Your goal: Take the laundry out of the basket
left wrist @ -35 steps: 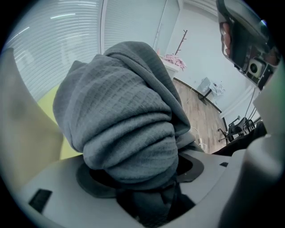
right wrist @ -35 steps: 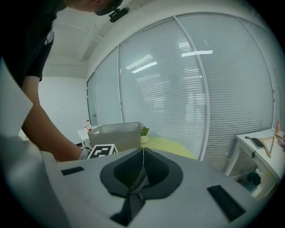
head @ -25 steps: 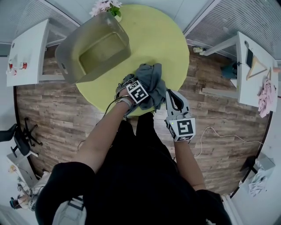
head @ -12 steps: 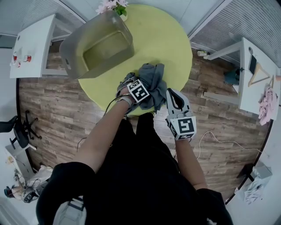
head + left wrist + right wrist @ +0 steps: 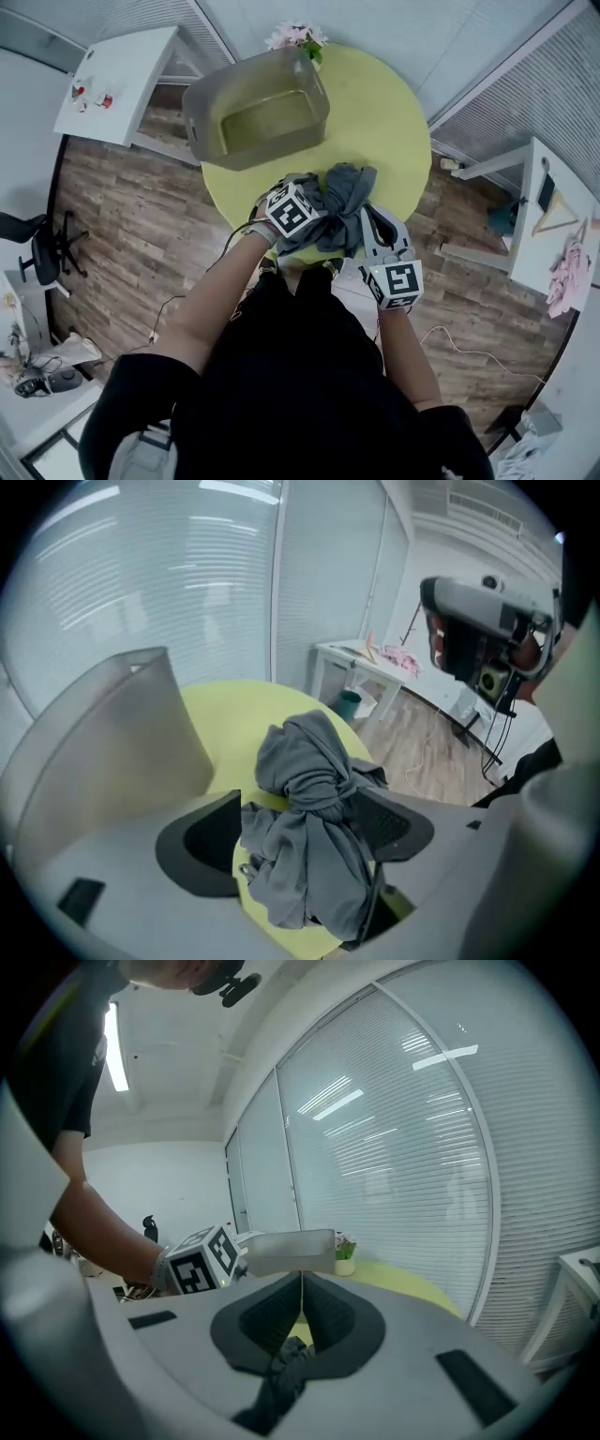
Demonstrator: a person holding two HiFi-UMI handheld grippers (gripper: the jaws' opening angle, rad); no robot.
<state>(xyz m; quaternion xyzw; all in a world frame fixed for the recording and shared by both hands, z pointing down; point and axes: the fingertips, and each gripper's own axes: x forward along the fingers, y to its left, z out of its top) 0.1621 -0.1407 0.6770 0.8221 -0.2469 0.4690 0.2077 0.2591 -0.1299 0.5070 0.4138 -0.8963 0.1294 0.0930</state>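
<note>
Grey garment [image 5: 345, 195], one, basket [image 5: 212, 105], one; left hand-held gripper [image 5: 302, 829] just opened round garment, right hand-held gripper [image 5: 302, 1309] clamping it.

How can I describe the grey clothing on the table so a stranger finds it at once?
Start at the round yellow-green table in the middle of the room. At its edge nearest the person lies the crumpled dark grey cloth garment. Unlike the stiff grey plastic basket behind it, it is soft and knotted.
</note>
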